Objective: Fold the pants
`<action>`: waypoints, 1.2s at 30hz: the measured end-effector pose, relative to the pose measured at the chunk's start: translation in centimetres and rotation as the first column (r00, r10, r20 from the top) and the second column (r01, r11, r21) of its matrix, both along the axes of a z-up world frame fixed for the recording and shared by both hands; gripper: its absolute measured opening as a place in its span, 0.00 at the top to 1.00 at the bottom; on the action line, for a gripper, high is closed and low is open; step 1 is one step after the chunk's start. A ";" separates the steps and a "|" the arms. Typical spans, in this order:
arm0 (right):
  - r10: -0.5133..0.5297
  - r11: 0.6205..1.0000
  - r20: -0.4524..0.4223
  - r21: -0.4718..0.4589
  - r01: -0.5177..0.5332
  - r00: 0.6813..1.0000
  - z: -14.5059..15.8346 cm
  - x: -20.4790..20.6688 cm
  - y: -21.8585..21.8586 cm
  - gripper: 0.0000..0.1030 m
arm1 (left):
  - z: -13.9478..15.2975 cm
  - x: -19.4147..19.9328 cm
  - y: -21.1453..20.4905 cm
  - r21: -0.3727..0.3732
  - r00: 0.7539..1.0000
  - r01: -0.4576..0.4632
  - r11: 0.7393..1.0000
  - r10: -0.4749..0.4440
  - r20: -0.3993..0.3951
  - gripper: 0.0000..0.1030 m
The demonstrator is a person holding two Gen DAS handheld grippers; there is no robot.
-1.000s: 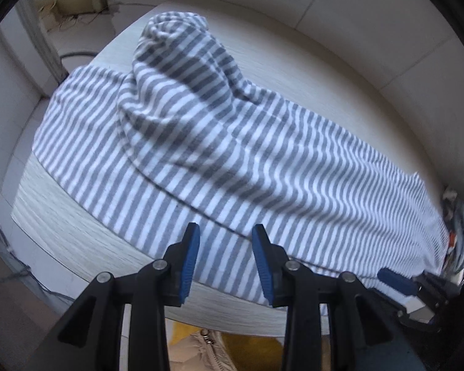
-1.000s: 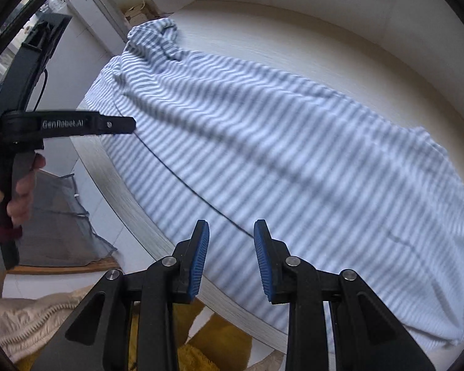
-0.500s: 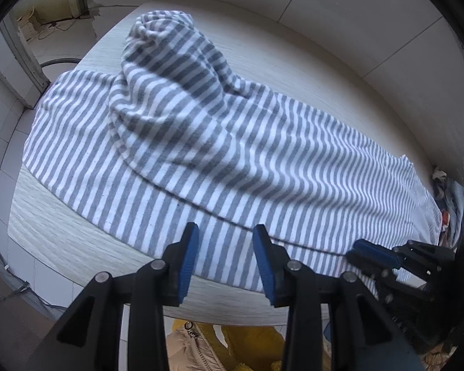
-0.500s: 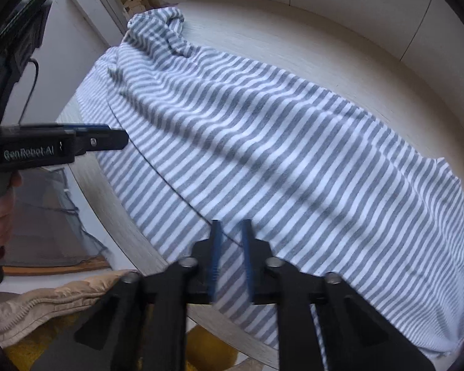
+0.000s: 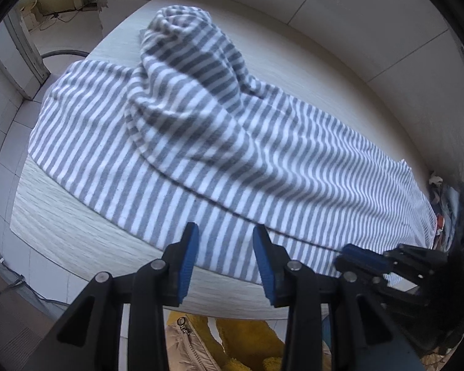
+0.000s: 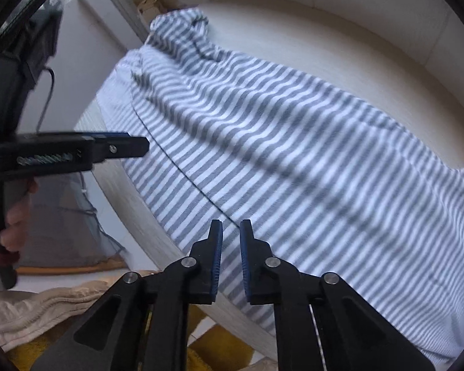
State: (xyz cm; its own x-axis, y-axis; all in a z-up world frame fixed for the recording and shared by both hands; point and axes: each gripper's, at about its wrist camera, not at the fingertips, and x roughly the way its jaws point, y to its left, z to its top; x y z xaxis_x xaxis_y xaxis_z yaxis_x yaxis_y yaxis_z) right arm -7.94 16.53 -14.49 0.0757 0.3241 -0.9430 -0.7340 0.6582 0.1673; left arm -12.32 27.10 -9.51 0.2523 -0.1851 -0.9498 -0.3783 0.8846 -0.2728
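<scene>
Striped pants [image 5: 232, 142] are seen spread lengthwise across a pale bench [image 5: 62, 232], one end bunched at the far side. The left tool [image 5: 225, 256] is held open above the near hem, nothing gripped. The right tool [image 6: 231, 247], jaws narrowly parted and opening, is poised over the near edge, empty. A grasp of that edge appears to be in preparation; both tools must be lowered onto it.

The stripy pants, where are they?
The stripy pants lie spread across the pale table, bunched up at the far end in the left wrist view.
</scene>
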 end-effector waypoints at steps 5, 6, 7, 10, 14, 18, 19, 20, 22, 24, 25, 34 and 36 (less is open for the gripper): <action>0.051 0.998 0.050 -0.038 -0.050 0.997 0.2 -0.6 0.5 0.87 | 0.1 -0.3 0.3 0.001 1.000 0.011 1.000 -0.011 0.007 0.63; 0.046 0.998 0.048 -0.036 -0.044 0.998 0.2 -0.4 0.6 0.88 | 0.1 -0.4 0.4 -0.001 1.000 0.010 1.000 -0.010 0.008 0.63; 0.032 0.999 0.038 -0.029 -0.031 0.999 0.2 -0.2 0.5 0.88 | 0.1 -0.5 0.5 -0.005 1.000 0.010 1.000 -0.010 0.010 0.63; -0.002 1.000 0.031 -0.014 0.002 1.000 0.2 0.4 0.4 0.90 | 0.3 -0.6 0.7 -0.013 1.000 0.005 1.000 -0.005 0.013 0.63; -0.013 1.000 0.016 0.007 0.012 1.000 0.3 0.8 0.1 0.92 | 0.4 -0.8 0.8 -0.014 1.000 0.010 1.000 -0.010 0.018 0.63; -0.042 0.998 0.037 0.046 0.040 0.998 1.5 1.4 -0.6 0.91 | 0.3 -0.8 0.5 -0.012 1.000 0.005 1.000 -0.005 0.019 0.63; -0.041 0.998 0.036 0.057 0.039 0.999 1.9 1.6 -0.7 0.91 | 0.3 -0.8 0.6 -0.017 1.000 0.002 1.000 -0.001 0.018 0.63; -0.039 0.997 0.028 0.064 0.037 0.999 2.1 1.7 -0.5 0.90 | 0.3 -0.8 0.6 -0.019 1.000 -0.004 1.000 0.004 0.016 0.63; -0.015 0.998 -0.015 0.066 0.016 1.000 1.8 1.8 0.2 0.77 | 0.3 -1.0 0.7 -0.024 1.000 -0.023 0.999 0.023 0.009 0.63; 0.006 0.999 -0.004 0.043 -0.005 1.000 1.5 1.6 0.9 0.69 | 0.4 -1.1 1.0 -0.023 0.999 -0.038 0.999 0.038 0.003 0.63; 0.024 0.999 0.014 0.021 -0.024 1.000 1.2 1.3 1.5 0.69 | 0.4 -1.2 1.1 -0.029 0.999 -0.038 0.999 0.038 0.003 0.63; 0.048 0.998 0.057 -0.031 -0.046 0.997 0.4 1.1 2.7 0.91 | 0.5 -1.4 1.1 -0.028 1.000 -0.021 0.999 0.021 0.019 0.63; -0.016 1.000 0.018 0.013 0.016 1.000 0.6 2.3 1.8 0.96 | 0.5 -1.5 1.1 -0.028 1.000 -0.018 0.999 0.019 0.023 0.63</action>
